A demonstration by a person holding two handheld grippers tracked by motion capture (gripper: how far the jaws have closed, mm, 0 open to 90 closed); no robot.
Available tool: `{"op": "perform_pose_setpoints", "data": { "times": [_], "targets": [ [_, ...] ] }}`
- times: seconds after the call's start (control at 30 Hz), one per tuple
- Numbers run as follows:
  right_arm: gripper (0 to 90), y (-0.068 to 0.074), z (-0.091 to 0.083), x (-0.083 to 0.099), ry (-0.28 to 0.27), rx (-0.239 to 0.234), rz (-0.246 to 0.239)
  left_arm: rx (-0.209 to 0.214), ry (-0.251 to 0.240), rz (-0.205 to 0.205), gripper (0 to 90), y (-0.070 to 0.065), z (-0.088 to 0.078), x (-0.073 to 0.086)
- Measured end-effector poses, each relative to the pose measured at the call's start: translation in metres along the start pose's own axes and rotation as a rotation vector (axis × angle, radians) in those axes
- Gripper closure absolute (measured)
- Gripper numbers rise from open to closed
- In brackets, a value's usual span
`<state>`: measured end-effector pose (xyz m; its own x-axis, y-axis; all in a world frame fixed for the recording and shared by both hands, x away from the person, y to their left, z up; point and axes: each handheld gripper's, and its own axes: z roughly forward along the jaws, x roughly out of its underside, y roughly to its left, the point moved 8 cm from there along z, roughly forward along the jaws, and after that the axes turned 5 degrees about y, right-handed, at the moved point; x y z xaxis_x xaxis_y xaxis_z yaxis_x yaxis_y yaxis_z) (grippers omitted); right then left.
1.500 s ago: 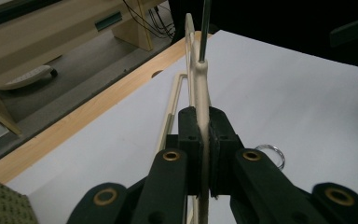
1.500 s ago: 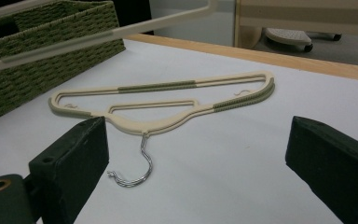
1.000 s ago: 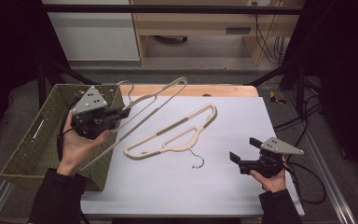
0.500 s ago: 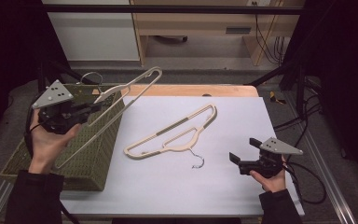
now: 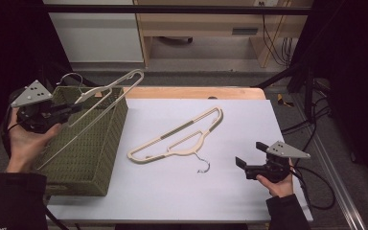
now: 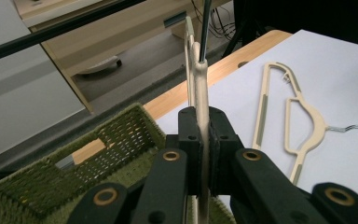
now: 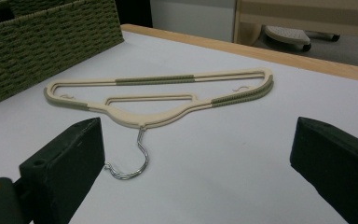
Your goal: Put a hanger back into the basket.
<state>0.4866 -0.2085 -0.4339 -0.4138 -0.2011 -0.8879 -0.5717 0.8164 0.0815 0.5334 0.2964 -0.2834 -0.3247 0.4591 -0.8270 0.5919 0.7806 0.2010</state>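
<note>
My left gripper (image 5: 74, 109) (image 6: 204, 135) is shut on a cream clothes hanger (image 5: 109, 91) (image 6: 199, 88), clamping its flat body between the pads. It holds that hanger tilted in the air above the green woven basket (image 5: 103, 143) (image 6: 121, 135) at the table's left. A second cream hanger (image 5: 182, 136) (image 6: 303, 126) (image 7: 168, 100) with a metal hook lies flat on the white tabletop (image 5: 196, 191) near the middle. At the table's front right my right gripper (image 5: 242, 164) (image 7: 196, 163) stands open, pointing at the lying hanger, a short way from its hook.
A wooden strip (image 5: 191, 92) edges the far side of the table. Behind it stand a white cabinet (image 5: 96, 33) and a wooden shelf unit (image 5: 201, 28). Cables (image 5: 311, 139) hang off the right edge.
My left hand has carried its hanger leftward, from the table's left part to above the basket. The right gripper and the lying hanger have stayed put.
</note>
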Motion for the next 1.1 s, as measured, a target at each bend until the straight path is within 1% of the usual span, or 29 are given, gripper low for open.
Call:
{"op": "perform_pose_setpoints", "data": {
  "times": [0.03,0.13,0.17,0.2,0.23,0.27,0.3,0.33,0.37,0.4,0.43,0.47,0.53,0.57,0.6,0.63,0.67,0.7,0.73,0.77,0.83,0.87,0.9,0.93,0.97,1.0,1.1],
  "targets": [
    [3.6,0.0,0.0,0.0,0.0,0.001,-0.001,-0.005,0.011,0.008,85.8,0.004,0.0,0.003],
    [3.6,0.0,0.001,0.001,0.006,-0.001,0.002,-0.02,0.025,0.001,85.8,0.014,0.003,0.009],
    [3.6,0.0,0.001,0.001,0.005,-0.001,-0.006,-0.02,0.025,0.001,85.8,0.014,0.003,0.009],
    [3.6,0.0,0.001,0.001,0.005,0.0,-0.006,-0.025,0.03,-0.009,85.8,0.02,0.005,0.013],
    [3.7,0.0,0.001,0.001,0.007,0.0,-0.002,-0.028,0.04,-0.003,85.8,0.024,0.005,0.016],
    [3.7,0.0,0.001,0.002,0.01,-0.002,-0.007,-0.029,0.039,-0.01,85.8,0.026,0.006,0.018],
    [3.7,0.0,0.002,0.002,0.009,0.001,-0.003,-0.032,0.045,-0.003,85.8,0.029,0.007,0.02],
    [3.7,0.0,0.002,0.002,0.009,0.001,-0.003,-0.032,0.045,-0.003,85.8,0.029,0.007,0.02],
    [3.7,0.0,0.002,0.002,0.01,0.002,-0.002,-0.038,0.044,-0.006,85.8,0.032,0.008,0.023],
    [3.6,0.0,0.002,0.002,0.012,0.004,-0.005,-0.061,0.034,-0.019,85.8,0.04,0.009,0.027],
    [3.6,-0.001,0.002,0.002,0.012,0.004,-0.005,-0.061,0.034,-0.019,85.8,0.04,0.009,0.027],
    [3.6,-0.001,0.002,0.002,0.012,0.004,-0.005,-0.069,0.036,-0.025,85.8,0.044,0.009,0.029],
    [3.6,-0.001,0.001,0.002,0.008,0.002,-0.007,-0.067,0.047,-0.039,85.8,0.048,0.01,0.035],
    [3.7,-0.001,0.001,0.002,0.009,0.003,-0.004,-0.073,0.053,-0.04,85.8,0.053,0.011,0.04],
    [3.6,-0.001,0.002,0.002,0.009,0.004,-0.007,-0.078,0.061,-0.034,85.8,0.055,0.011,0.043],
    [3.6,-0.001,0.002,0.002,0.013,0.004,-0.01,-0.085,0.067,-0.038,85.8,0.057,0.013,0.045],
    [3.6,-0.001,0.002,0.002,0.012,0.005,-0.003,-0.09,0.074,-0.038,85.8,0.059,0.014,0.048],
    [3.6,-0.001,0.002,0.002,0.013,0.004,-0.004,-0.094,0.087,-0.033,85.8,0.061,0.015,0.05],
    [3.6,-0.001,0.002,0.002,0.014,0.004,-0.005,-0.094,0.087,-0.033,85.8,0.061,0.015,0.05],
    [3.6,-0.001,0.002,0.002,0.014,0.004,-0.006,-0.097,0.104,-0.031,85.8,0.063,0.018,0.056],
    [3.6,-0.001,0.002,0.002,0.013,0.004,-0.005,-0.097,0.102,-0.035,85.8,0.063,0.02,0.058],
    [3.6,-0.001,0.002,0.002,0.013,0.004,-0.011,-0.091,0.099,-0.031,85.8,0.063,0.022,0.062],
    [3.6,-0.001,0.002,0.002,0.013,0.004,-0.011,-0.091,0.099,-0.031,85.8,0.063,0.022,0.062],
    [3.6,-0.002,0.001,0.002,0.012,0.004,-0.005,-0.087,0.103,-0.027,85.8,0.062,0.022,0.066],
    [3.6,-0.002,0.001,0.002,0.013,0.005,-0.004,-0.087,0.103,-0.027,85.8,0.062,0.022,0.066],
    [3.6,-0.002,0.001,0.002,0.012,0.005,-0.005,-0.082,0.111,-0.017,85.8,0.06,0.022,0.071],
    [3.6,-0.001,0.001,0.002,0.012,0.005,-0.005,-0.077,0.106,-0.02,85.8,0.059,0.02,0.074]
  ]
}}
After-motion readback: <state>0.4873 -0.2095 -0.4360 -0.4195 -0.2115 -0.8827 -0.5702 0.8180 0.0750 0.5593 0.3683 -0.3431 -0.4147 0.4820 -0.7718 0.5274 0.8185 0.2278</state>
